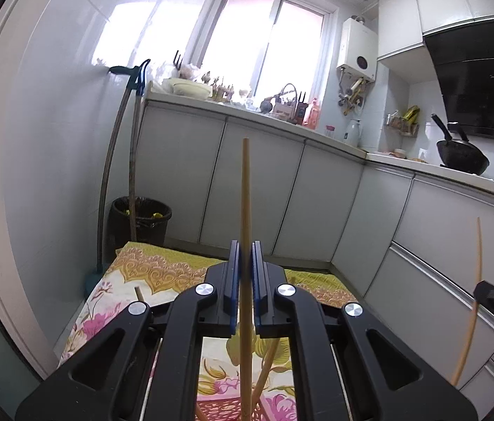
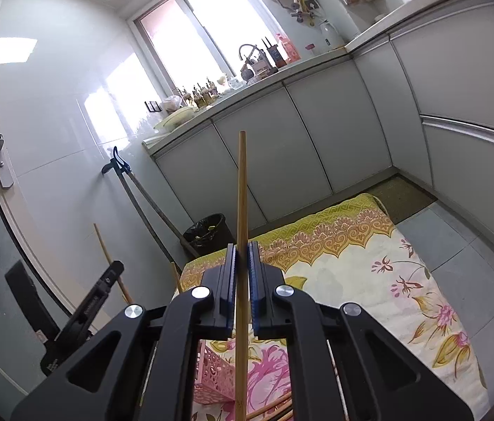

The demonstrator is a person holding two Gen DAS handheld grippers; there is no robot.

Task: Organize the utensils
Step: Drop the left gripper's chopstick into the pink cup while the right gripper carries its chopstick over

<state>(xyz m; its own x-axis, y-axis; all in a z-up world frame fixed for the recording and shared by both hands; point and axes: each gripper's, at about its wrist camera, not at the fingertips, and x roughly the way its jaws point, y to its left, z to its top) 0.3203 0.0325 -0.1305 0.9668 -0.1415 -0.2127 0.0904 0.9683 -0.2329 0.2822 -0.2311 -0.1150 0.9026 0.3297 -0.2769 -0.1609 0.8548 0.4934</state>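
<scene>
My left gripper (image 1: 245,251) is shut on a bamboo chopstick (image 1: 245,193) that stands upright between its blue pads. My right gripper (image 2: 242,251) is shut on a second bamboo chopstick (image 2: 242,189), also upright. Both are held above a floral cloth (image 2: 369,263) on the floor. A pink lattice basket (image 2: 213,375) sits on the cloth below the right gripper, with more chopsticks (image 2: 271,407) lying beside it. The right gripper and its chopstick (image 1: 471,308) show at the right edge of the left wrist view. The left gripper (image 2: 85,312) shows at the left of the right wrist view.
Grey kitchen cabinets (image 1: 257,182) run along the back and right, with a cluttered counter (image 1: 247,105) under a window. A black waste bin (image 1: 140,219) and two long handles (image 1: 113,161) stand in the left corner. A wok (image 1: 460,152) sits on the stove.
</scene>
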